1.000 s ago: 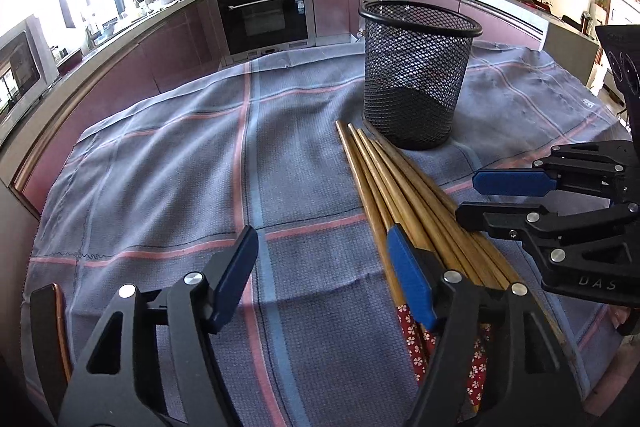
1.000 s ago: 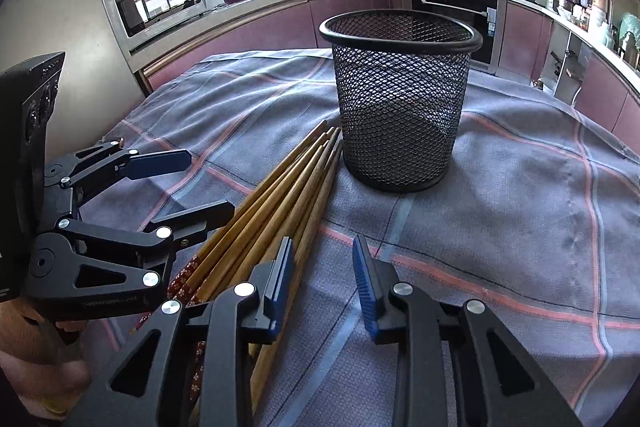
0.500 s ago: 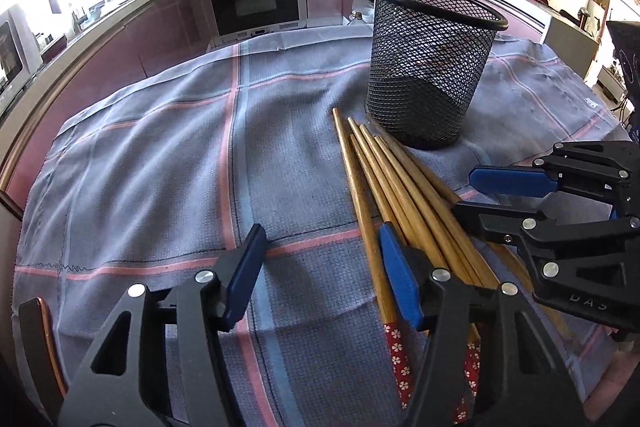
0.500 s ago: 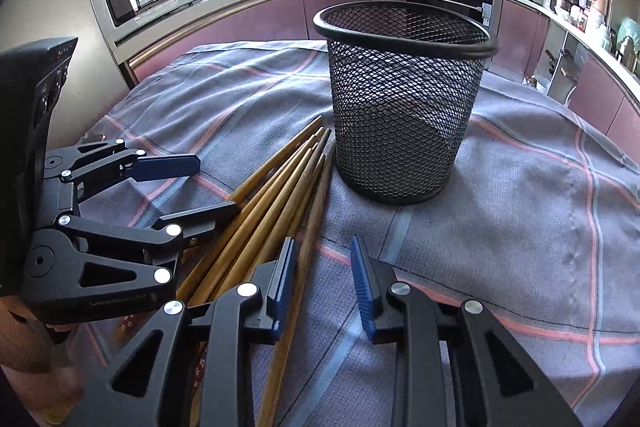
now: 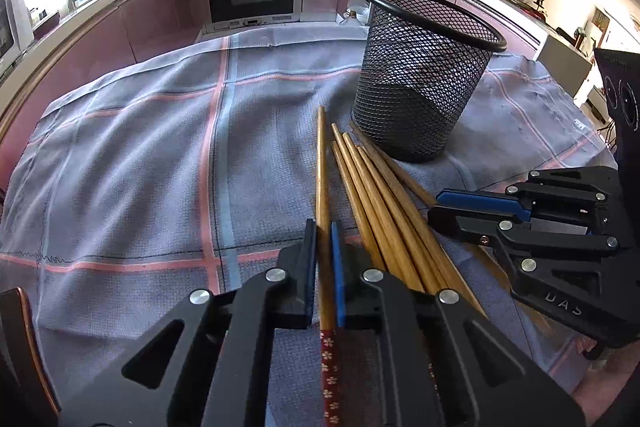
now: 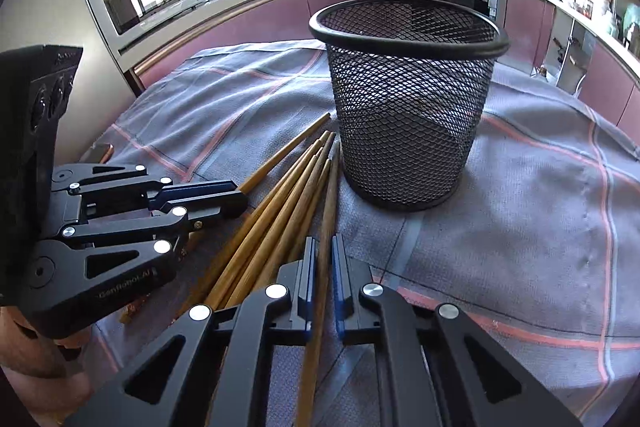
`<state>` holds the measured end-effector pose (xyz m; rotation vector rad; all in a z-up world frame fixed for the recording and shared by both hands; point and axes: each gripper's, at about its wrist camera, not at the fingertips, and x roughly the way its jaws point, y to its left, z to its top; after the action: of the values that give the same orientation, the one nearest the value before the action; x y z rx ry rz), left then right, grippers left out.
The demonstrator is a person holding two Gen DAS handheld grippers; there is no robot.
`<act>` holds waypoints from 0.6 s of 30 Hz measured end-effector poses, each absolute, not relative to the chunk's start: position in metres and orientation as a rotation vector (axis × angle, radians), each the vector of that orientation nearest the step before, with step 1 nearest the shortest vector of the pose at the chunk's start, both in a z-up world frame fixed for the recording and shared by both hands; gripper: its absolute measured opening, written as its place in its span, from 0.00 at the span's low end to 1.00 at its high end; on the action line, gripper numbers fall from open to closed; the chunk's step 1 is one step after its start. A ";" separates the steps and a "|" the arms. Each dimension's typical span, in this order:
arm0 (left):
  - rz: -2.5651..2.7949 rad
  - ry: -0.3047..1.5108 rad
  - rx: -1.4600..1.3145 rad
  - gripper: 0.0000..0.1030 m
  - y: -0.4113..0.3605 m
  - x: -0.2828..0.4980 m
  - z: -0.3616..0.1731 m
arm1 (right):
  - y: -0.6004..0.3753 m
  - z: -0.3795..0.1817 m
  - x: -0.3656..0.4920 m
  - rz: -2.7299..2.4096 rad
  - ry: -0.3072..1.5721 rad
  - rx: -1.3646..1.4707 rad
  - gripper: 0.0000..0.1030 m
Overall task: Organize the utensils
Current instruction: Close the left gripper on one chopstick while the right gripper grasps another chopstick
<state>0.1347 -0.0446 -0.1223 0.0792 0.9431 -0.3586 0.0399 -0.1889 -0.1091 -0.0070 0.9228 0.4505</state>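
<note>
The left tongs (image 5: pixel 323 267) were low over the bench, their blue-padded fingers (image 5: pixel 337 271) drawn almost together with one chopstick (image 5: pixel 322 187) pinched between them, pointing forward. The right tongs (image 6: pixel 322 279) were in the same posture, narrowed onto another chopstick (image 6: pixel 329 203) that ran straight back between the pads. In each wrist view the other tongs came in from the side, level and near, and a bit of a bare hand (image 6: pixel 44 359) showed beneath the left one.
</note>
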 end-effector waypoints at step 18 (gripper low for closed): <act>-0.454 0.796 -0.093 0.08 -0.003 0.104 -0.057 | -0.207 -0.050 0.011 0.572 0.709 0.087 0.05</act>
<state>0.1036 -0.0027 -0.0567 -0.0929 0.7960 -0.4544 0.0112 -0.2074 -0.0498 0.0871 0.7085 0.5721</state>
